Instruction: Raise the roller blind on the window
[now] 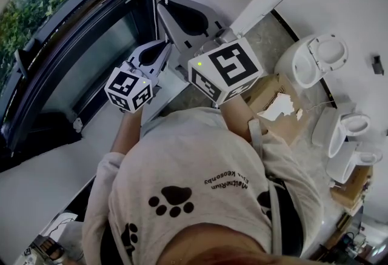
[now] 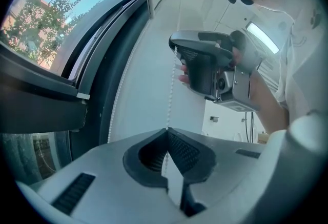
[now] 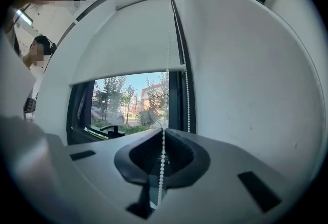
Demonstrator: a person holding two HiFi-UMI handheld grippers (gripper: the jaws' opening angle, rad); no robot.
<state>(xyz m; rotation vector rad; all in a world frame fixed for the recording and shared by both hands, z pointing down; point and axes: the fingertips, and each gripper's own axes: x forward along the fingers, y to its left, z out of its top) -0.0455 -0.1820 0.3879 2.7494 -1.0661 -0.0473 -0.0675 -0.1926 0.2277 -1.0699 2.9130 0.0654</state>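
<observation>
— White walls are being shown round a dark-framed window (image 3: 133, 100), with spare toilets (image 1: 312, 60) being stored on the floor behind the person. Where is the roller blind being seen?

— The roller blind (image 3: 128, 48) is being seen over the upper part of the pane. Its bottom edge is lying roughly halfway down, with trees and sky being left in view beneath. The job is therefore being judged as partly done.

— And the bead chain?

— The bead chain (image 3: 167, 84) is being hung beside the window's right edge as 2 strands. The nearer strand is being pinched by both tools, presumably because the roller is being driven by it.

— How are the tools being held?

— The left tool (image 2: 166, 130) is being held lower, with its jaws being pressed fully together on the chain. The right tool (image 3: 164, 131) is being held higher on the same strand. Its jaws are likewise being closed, with the beads running between the pads.

— Why 1 above the other?

— A hand-over-hand pull is probably being set up. The strand is being held taut by the lower grip, so the blind is not being let slip while the upper grip is being placed.
</observation>
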